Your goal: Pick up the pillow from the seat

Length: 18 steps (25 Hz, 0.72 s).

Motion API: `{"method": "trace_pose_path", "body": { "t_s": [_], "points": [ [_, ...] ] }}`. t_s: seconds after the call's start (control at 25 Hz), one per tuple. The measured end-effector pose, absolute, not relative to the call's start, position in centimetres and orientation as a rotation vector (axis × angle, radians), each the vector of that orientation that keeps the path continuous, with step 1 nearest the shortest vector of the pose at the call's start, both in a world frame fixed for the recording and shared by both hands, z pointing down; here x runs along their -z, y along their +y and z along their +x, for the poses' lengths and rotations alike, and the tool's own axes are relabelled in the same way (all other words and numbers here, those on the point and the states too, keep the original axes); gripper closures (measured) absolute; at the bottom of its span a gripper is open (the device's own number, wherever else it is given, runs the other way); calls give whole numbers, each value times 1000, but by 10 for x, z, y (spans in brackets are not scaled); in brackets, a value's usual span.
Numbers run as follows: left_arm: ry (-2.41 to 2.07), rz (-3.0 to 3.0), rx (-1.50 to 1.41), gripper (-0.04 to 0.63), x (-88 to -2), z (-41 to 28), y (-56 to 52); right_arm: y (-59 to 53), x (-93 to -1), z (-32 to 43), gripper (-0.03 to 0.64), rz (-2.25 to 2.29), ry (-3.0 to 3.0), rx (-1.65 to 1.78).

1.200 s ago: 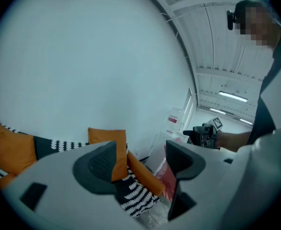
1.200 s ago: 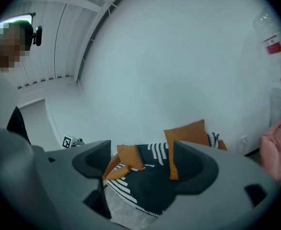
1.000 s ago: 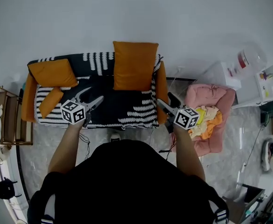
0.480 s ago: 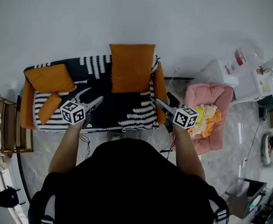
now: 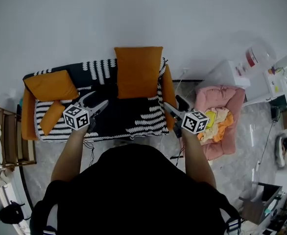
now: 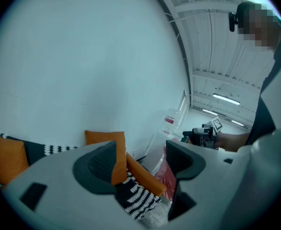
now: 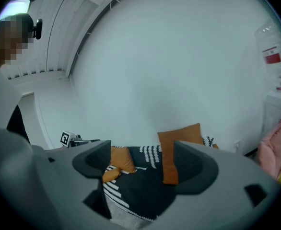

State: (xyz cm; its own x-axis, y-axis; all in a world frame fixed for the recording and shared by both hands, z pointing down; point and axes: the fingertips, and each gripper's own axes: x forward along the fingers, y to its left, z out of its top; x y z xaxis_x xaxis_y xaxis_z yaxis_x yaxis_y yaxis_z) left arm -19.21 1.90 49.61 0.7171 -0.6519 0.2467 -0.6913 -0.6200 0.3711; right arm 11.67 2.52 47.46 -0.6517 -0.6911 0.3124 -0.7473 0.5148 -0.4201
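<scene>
1. Nearest us, the left gripper (image 5: 95, 101) and the right gripper (image 5: 173, 103) hang at the sofa's (image 5: 143, 124) front edge, one toward each side, both pointing at its back.
2. In the left gripper view the fingers (image 6: 100, 163) stand apart, with only the distant sofa showing between them. We hold nothing there.
3. In the right gripper view the fingers (image 7: 194, 169) are likewise spread and empty. The pillow (image 7: 180, 135) shows in the gap, toward the right-hand finger.
4. Past the fingers lies the seat (image 5: 119, 112), bare in its middle.
5. The pillow (image 5: 137, 71) stands on the seat, propped against the backrest. It is ahead of both grippers and between them, and neither touches it.
6. Its long axis runs from the seat up the backrest, so its long edges face left and right, one toward each gripper.
7. We judge the right gripper slightly nearer, since the pillow sits right of centre, close to the armrest (image 5: 169, 89). The left gripper would have to reach inward to meet it.
8. A second pillow (image 5: 50, 84) and a small third (image 5: 52, 117) lie at the sofa's left end, well apart from the upright one. We take the upright one as the target, though the task does not say which.
9. Farthest is the wall (image 5: 133, 13).
</scene>
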Motion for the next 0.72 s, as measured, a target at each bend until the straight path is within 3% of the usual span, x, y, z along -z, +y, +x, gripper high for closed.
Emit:
{"method": "trace_pose_path", "body": {
  "t_s": [0.72],
  "points": [
    [-997,2490,-134,265,-503,-221,-2,10,-478,92,218,1303,-2617,-809]
  ]
}}
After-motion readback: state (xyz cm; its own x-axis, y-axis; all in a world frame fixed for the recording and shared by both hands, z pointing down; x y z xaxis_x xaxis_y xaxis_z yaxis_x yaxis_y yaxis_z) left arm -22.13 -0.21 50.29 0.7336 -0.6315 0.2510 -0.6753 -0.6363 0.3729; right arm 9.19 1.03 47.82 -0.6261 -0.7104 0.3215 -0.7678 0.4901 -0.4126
